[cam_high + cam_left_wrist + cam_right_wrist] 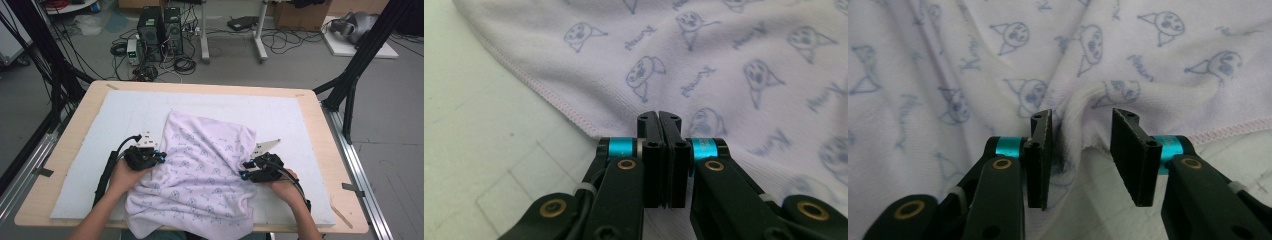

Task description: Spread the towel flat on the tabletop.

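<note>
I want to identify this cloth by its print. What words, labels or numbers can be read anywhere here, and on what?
Cloth: a short cursive word in blue repeats between the cartoon faces, too blurred and slanted to read for certain.
Computer towers on the floor behind the table: any markings are too small to read.
Tongs: no lettering visible.

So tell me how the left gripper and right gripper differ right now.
The left gripper has its jaws pressed together at the lilac towel's stitched edge; whether cloth is pinched is unclear. The right gripper stands open, a raised fold of towel between its jaws. Both sit at opposite side edges of the towel.
</note>
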